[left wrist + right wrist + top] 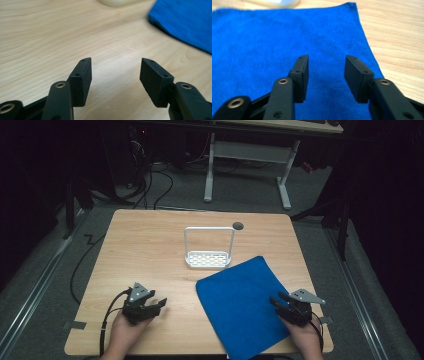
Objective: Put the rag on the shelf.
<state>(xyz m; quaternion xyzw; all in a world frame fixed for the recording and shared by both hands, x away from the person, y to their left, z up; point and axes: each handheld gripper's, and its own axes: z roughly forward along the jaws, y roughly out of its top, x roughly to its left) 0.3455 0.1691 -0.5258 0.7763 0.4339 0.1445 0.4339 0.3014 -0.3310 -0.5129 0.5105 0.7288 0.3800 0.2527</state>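
We have a blue cloth (243, 305) lying flat on the table (145, 250), and it is the thing our right gripper (280, 301) is nearest to. In the right gripper view the cloth (274, 42) spreads beneath and ahead of the jaws, which stand apart with nothing between them; its right-hand edge runs just past the right jaw, bare wood beyond it. Our left gripper (159, 305) hovers over bare table, jaws wide apart and empty, with the cloth (185, 22) well off to the upper right of its jaws.

We judge the cloth to be light, soft and limp: it will sag and fold the moment it is lifted, and it won't slip much once pinched. The best hold looks to be an edge or corner, where the jaws can slide over and under a single layer. The edge beside the right jaw seems the closest. A white wire rack (209, 248) stands beyond the cloth, apart from both grippers.
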